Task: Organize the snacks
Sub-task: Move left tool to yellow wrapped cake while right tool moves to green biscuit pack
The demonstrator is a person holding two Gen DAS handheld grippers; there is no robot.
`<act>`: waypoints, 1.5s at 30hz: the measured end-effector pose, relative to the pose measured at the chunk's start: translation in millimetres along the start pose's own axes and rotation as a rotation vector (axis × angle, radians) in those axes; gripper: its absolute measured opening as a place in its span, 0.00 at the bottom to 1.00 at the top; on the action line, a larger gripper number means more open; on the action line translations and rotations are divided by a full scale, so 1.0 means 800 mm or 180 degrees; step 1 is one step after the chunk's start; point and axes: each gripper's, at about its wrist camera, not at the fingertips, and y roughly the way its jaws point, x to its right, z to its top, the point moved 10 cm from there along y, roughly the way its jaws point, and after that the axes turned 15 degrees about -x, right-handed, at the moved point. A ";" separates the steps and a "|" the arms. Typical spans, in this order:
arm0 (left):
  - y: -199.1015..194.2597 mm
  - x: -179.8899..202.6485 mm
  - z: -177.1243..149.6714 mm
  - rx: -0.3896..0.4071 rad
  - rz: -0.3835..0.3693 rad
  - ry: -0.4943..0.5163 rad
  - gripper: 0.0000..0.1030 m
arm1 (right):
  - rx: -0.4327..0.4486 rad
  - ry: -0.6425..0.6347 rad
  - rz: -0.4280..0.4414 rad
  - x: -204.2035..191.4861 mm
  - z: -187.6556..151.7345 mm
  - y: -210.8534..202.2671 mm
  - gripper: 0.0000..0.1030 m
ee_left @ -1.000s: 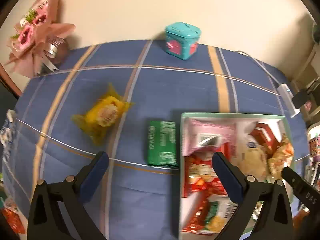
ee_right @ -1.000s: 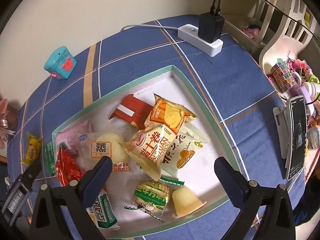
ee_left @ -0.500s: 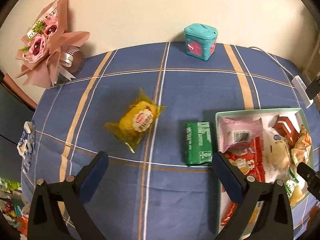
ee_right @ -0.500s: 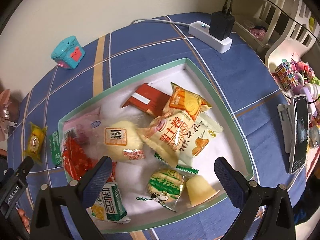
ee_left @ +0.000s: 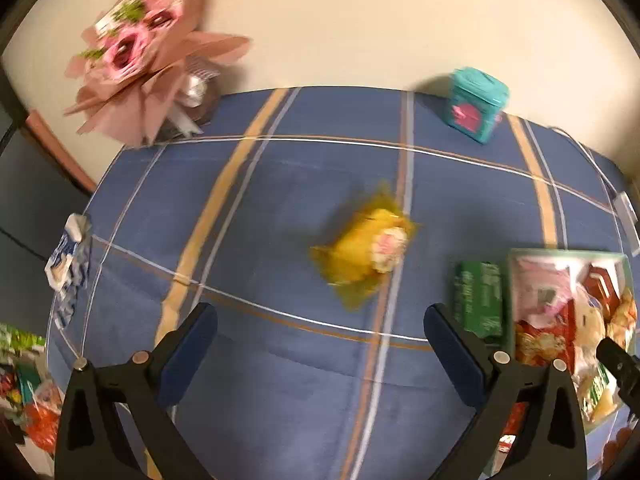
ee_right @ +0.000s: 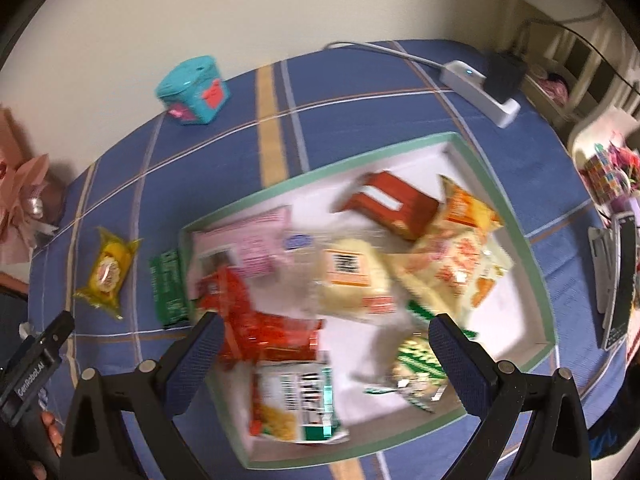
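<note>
Yellow-wrapped snack (ee_left: 366,258) now sits centred ahead of the left claw (ee_left: 320,354), having shifted from the view's left side over the last second as the claw swung leftward across the blue table (ee_left: 280,380). Left claw fingers stand apart and empty, above the cloth. The green packet (ee_left: 478,300) lies just beside the tray (ee_right: 516,236), outside it. Right claw (ee_right: 326,354) hangs spread over the tray's snacks, holding nothing. Judgement: the yellow snack is the likely next pick; two items remain outside the tray.
</note>
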 end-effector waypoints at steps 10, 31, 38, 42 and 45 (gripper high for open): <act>0.013 -0.063 0.010 -0.0048 0.0013 -0.0276 1.00 | 0.0018 -0.0335 0.0082 -0.086 -0.007 0.008 1.00; 0.044 -0.072 0.022 -0.0140 -0.0073 -0.0368 1.00 | 0.0110 -0.0802 0.0258 -0.197 -0.006 0.034 1.00; 0.059 -0.054 0.029 -0.0184 -0.0078 -0.0290 1.00 | 0.0046 -0.0851 0.0288 -0.207 0.003 0.054 1.00; 0.071 -0.052 0.032 -0.0228 -0.0121 -0.0306 1.00 | -0.0024 -0.0848 0.0325 -0.209 0.006 0.068 1.00; 0.078 -0.055 0.034 -0.0253 -0.0121 -0.0336 1.00 | -0.0042 -0.0865 0.0368 -0.212 0.009 0.074 1.00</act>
